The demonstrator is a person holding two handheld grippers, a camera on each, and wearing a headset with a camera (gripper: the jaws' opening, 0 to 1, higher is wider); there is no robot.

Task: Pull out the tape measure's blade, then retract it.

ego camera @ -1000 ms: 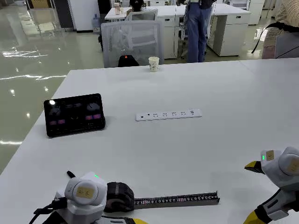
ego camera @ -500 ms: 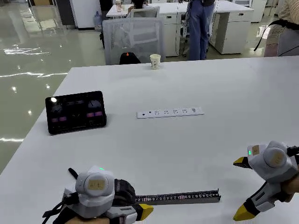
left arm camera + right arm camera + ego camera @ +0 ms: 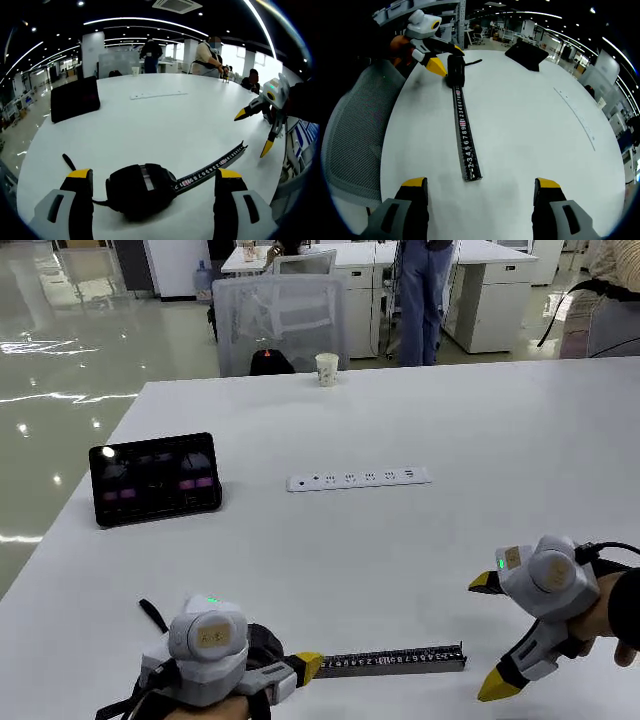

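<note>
Here, white table [image 3: 430,420] bearing tape measure [image 3: 142,187] — glossy floor [image 3: 70,350], desks [image 3: 500,290]

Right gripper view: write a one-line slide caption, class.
Open right gripper faces the tip of the extended blade; tape measure case and left gripper lie beyond.

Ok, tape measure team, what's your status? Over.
Left tongs open around the tape measure case. Right tongs open, facing the blade, pulled out flat on the table. Nothing blocking.
</note>
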